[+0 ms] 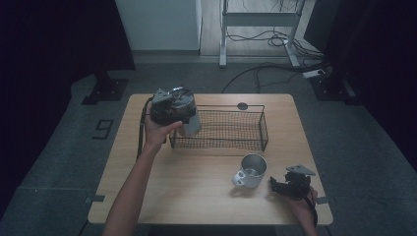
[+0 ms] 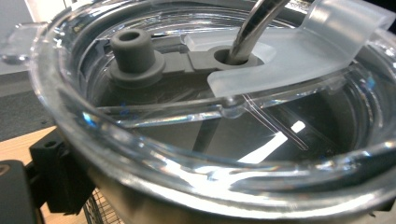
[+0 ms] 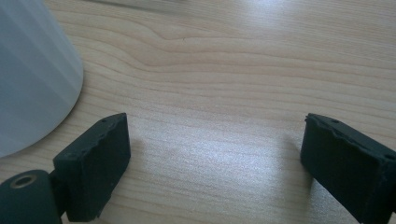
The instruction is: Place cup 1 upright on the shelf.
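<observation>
- left gripper [image 1: 173,110] is raised over the left end of the wire basket [image 1: 260,129], jaws clamped on a steel tumbler [image 1: 189,120] with a clear lid [image 2: 196,135]; the tumbler hangs at the basket's left rim, roughly upright, leaning slightly
- the move likely turns on this: the basket's open floor lies right of and below the tumbler, and the basket's long axis runs left-right across the table
- in the left gripper view a metal straw [image 2: 254,25] goes through the lid's hole; grey stopper [image 2: 133,46] sits beside it
- the basket looks empty
- right gripper [image 1: 290,187] rests low on the table [image 1: 196,172] at the near right, jaws spread wide with nothing between them
- metal mug [image 1: 251,171] stands upright just left of the right gripper, apart from it, looks empty; right hand is nearer the mug, left hand nearer the basket
</observation>
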The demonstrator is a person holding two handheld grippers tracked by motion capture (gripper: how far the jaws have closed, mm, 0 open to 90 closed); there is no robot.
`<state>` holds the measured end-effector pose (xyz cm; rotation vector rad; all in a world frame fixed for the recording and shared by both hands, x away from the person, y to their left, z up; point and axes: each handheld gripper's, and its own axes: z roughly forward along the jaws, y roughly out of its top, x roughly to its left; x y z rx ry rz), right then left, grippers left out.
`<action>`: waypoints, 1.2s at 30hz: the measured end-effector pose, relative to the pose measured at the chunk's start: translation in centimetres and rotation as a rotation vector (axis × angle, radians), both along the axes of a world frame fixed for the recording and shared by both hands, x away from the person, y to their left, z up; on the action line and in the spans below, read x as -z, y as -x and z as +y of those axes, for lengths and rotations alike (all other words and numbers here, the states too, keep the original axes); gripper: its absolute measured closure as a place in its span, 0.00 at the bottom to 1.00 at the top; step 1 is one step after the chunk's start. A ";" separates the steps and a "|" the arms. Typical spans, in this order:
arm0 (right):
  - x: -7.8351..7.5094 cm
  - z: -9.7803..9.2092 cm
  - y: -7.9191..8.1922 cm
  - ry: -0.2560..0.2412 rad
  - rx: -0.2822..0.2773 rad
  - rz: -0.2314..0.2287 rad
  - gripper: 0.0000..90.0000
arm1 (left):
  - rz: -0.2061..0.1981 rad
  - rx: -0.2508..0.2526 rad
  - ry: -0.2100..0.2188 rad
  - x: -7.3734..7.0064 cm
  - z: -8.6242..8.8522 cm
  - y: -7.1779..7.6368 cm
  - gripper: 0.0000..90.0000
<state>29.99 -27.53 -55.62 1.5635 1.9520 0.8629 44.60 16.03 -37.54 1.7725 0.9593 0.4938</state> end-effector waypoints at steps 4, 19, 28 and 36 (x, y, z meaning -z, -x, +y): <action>0.0 0.0 0.0 -0.001 0.001 0.000 0.09 | 0.005 -0.007 -0.002 0.2 0.1 -0.4 0.05; 0.0 0.0 0.0 -0.001 0.004 -0.001 0.10 | 0.020 -0.011 -0.017 0.4 -0.7 -2.1 0.05; 0.0 0.0 0.0 -0.001 0.003 -0.001 0.10 | 0.032 -0.016 -0.025 1.2 -1.4 -3.2 0.05; 0.0 0.0 0.0 -0.001 0.004 -0.001 0.10 | 0.047 -0.018 -0.042 2.1 -1.8 -3.7 0.05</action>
